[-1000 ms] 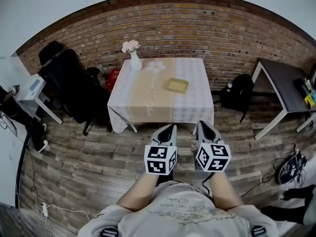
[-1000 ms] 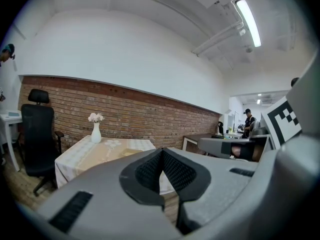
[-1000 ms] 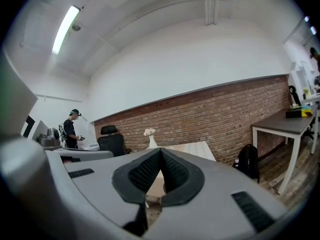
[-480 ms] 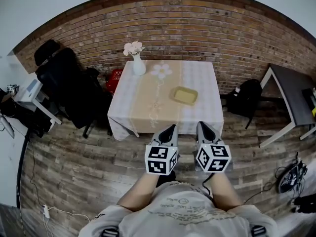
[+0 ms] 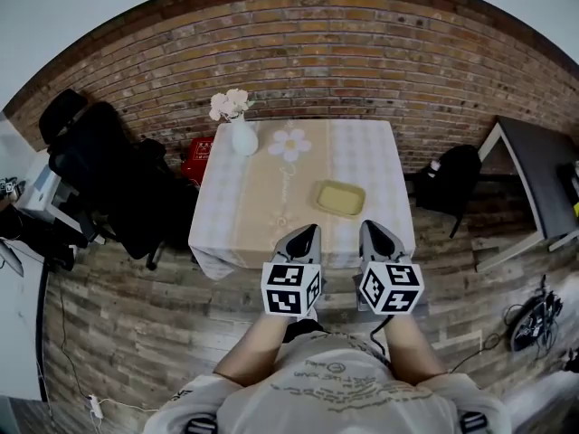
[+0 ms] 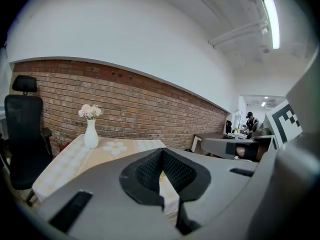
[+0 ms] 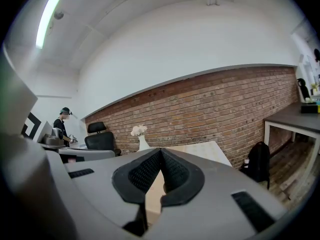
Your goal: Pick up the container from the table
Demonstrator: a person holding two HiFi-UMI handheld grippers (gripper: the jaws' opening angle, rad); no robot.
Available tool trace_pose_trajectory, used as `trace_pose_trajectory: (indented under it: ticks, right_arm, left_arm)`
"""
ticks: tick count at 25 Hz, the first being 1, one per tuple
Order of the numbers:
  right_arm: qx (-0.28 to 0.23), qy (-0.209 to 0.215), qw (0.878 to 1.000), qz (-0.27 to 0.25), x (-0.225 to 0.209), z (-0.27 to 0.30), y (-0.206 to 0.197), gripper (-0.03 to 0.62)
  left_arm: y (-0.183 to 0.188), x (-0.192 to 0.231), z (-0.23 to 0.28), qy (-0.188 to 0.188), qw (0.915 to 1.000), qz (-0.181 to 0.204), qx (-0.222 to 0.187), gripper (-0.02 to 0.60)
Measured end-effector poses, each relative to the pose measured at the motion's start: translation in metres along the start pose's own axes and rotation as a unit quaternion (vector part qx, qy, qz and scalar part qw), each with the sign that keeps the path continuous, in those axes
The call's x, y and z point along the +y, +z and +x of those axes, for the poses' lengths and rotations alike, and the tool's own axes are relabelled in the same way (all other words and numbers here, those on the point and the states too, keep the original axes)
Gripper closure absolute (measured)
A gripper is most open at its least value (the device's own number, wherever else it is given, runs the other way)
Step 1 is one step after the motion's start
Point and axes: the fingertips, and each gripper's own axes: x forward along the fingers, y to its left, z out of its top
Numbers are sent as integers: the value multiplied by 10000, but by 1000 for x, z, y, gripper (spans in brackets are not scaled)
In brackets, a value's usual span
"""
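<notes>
A shallow yellow container (image 5: 340, 198) lies on the right half of the cloth-covered table (image 5: 262, 206), close to its near edge. My left gripper (image 5: 310, 232) and right gripper (image 5: 370, 228) hang side by side over the table's near edge, short of the container. Both are shut with nothing between the jaws. In the left gripper view the left gripper (image 6: 161, 153) has its pads meeting at the tip, with the table (image 6: 120, 149) beyond. The right gripper (image 7: 160, 152) looks the same in its own view. The container is hidden behind the jaws in both gripper views.
A white vase with flowers (image 5: 242, 134) stands at the table's far left corner. A black office chair (image 5: 118, 183) is left of the table, with a red object (image 5: 196, 150) behind it. A black backpack (image 5: 450, 177) and a dark side table (image 5: 543, 165) are to the right. A brick wall is behind.
The table and container have come nearer in the head view, and the gripper tips now overlap the table's near edge. Both grippers stay shut, side by side.
</notes>
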Motion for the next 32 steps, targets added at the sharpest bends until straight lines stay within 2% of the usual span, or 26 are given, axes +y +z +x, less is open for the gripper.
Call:
trace_pose_trajectory:
  ticks: [5,12,20,29,32]
  right_arm:
    - [-9,-162,9998,66,-9,39,17,592]
    - [149,-389,9990,138,-31,54,21,592]
    - [189,-436,9988,140,-56,67,27,592]
    - [301,-363,9988,128,-85,92,35,592]
    - [331,-353,9987,173,-96,102,36,592]
  left_arm:
    - [19,22,40,-193,9997,53,145,578]
    - [34,40,76,-248,9993,-69,268,578]
    - [28,25,101,-356,9982,63,473,578]
    - [23,33,137,-120,9971,149,734,578]
    - [14,36,152,-132,9943,370,990,578]
